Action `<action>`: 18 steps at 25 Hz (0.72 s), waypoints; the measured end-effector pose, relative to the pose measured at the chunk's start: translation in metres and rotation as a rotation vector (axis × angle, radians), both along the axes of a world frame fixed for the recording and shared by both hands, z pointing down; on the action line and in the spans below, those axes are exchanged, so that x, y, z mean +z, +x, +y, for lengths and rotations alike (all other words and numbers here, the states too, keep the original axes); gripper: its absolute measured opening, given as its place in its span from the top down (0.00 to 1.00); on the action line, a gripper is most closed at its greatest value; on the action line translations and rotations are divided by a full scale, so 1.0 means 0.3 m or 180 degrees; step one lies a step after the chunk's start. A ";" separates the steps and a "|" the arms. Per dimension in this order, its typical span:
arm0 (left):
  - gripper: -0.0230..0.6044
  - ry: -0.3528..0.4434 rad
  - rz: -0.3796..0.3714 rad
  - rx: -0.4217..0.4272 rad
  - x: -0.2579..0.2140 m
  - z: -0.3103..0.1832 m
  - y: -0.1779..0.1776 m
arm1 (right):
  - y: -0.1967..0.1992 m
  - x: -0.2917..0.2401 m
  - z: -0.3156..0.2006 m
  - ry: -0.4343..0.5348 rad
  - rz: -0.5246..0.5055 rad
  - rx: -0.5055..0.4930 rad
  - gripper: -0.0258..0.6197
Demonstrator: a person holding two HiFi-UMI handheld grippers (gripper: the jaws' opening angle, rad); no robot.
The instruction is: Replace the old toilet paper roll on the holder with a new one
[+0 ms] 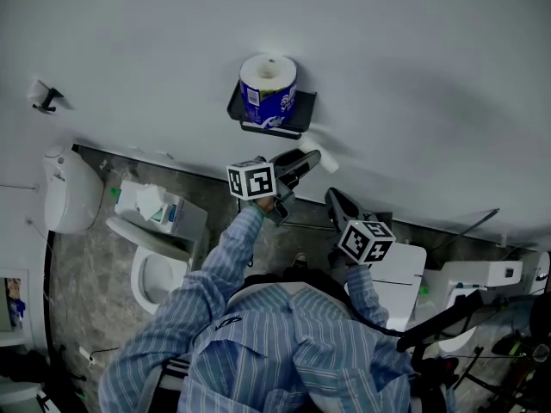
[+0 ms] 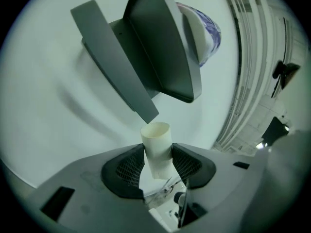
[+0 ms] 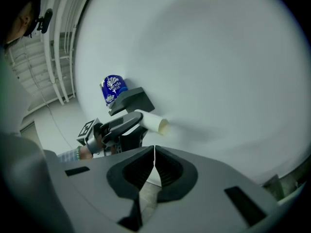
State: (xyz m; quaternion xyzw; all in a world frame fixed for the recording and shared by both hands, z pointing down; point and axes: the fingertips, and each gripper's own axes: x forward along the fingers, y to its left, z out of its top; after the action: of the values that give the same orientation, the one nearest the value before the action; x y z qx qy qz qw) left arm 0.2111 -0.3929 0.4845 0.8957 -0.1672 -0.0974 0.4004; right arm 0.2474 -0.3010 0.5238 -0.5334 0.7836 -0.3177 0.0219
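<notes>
Bathroom, seen from above, wall at the far side.

1. Wall hook [image 1: 47, 99]: small, dark, fixed to the white wall at far left.
2. White rounded container [image 1: 69, 192]: against the left wall, below the hook.
3. Toilet [image 1: 142, 241]: white, seat down, on the grey mottled floor [image 1: 86, 291], right of the container.
4. Holder [image 1: 303, 110]: dark, wall-mounted, with a flat top shelf; centre of the wall.
5. New roll [image 1: 269, 89]: full, in a blue printed wrapper, standing upright on the holder's shelf (the open core faces up).
6. Left hand-held gripper [image 2: 158, 157]: jaws partly apart, both pads pressed on the sides of the cardboard tube [image 2: 156, 144]. The bare, off-white tube sticks out past the fingertips, just near and right of the holder. From the left gripper view its end lies close under the holder's lower flap; contact cannot be judged. A striped sleeve [image 1: 228, 261] leads to this gripper.
7. Right hand-held gripper [image 3: 154, 161]: jaws fully together, nothing between them. It sits right of and nearer than the left one, well apart from the holder, and points toward the wall.
</notes>
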 end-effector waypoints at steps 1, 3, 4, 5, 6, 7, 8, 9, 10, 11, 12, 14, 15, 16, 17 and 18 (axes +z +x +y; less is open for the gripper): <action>0.67 0.0074 -0.0095 0.0003 0.003 0.012 -0.005 | 0.015 -0.008 -0.003 0.0023 -0.0037 0.0062 0.95; 0.67 0.0250 -0.0285 0.0028 0.003 0.040 -0.019 | 0.041 -0.040 -0.011 0.0105 -0.0207 0.0195 0.95; 0.67 0.0349 -0.0390 0.0036 0.002 0.055 -0.030 | 0.049 -0.062 -0.016 0.0163 -0.0299 0.0240 0.95; 0.67 0.0451 -0.0497 0.0032 0.002 0.068 -0.044 | 0.051 -0.087 -0.021 0.0225 -0.0362 0.0254 0.95; 0.67 0.0547 -0.0598 0.0013 0.003 0.079 -0.060 | 0.049 -0.112 -0.028 0.0284 -0.0392 0.0242 0.95; 0.67 0.0627 -0.0679 -0.0013 0.004 0.087 -0.079 | 0.044 -0.138 -0.035 0.0342 -0.0398 0.0214 0.94; 0.67 0.0681 -0.0735 -0.0041 0.005 0.094 -0.099 | 0.035 -0.166 -0.043 0.0404 -0.0393 0.0179 0.94; 0.67 0.0709 -0.0764 -0.0070 0.005 0.100 -0.120 | 0.023 -0.197 -0.052 0.0472 -0.0382 0.0136 0.93; 0.67 0.0717 -0.0774 -0.0102 0.005 0.105 -0.144 | 0.008 -0.228 -0.061 0.0541 -0.0364 0.0084 0.91; 0.67 0.0714 -0.0770 -0.0139 0.003 0.109 -0.168 | -0.010 -0.261 -0.070 0.0610 -0.0337 0.0025 0.90; 0.67 0.0706 -0.0762 -0.0181 0.002 0.114 -0.194 | -0.030 -0.294 -0.079 0.0678 -0.0297 -0.0039 0.88; 0.67 0.0686 -0.0749 -0.0269 -0.001 0.124 -0.245 | -0.075 -0.361 -0.097 0.0822 -0.0159 -0.0170 0.83; 0.67 0.0674 -0.0747 -0.0313 -0.001 0.130 -0.271 | -0.099 -0.394 -0.109 0.0900 -0.0059 -0.0237 0.81; 0.67 0.0661 -0.0746 -0.0354 0.001 0.134 -0.295 | -0.123 -0.426 -0.124 0.0977 0.0054 -0.0302 0.79; 0.67 0.0648 -0.0745 -0.0395 0.004 0.138 -0.318 | -0.146 -0.454 -0.143 0.1049 0.0166 -0.0357 0.77; 0.67 0.0633 -0.0742 -0.0435 0.008 0.141 -0.341 | -0.167 -0.480 -0.165 0.1113 0.0263 -0.0397 0.75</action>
State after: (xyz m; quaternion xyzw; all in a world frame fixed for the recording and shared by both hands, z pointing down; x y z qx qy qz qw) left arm 0.1089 -0.3506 0.4869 0.9227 -0.2626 -0.0359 0.2801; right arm 0.1971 -0.3504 0.3799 -0.4844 0.8587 -0.1552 0.0623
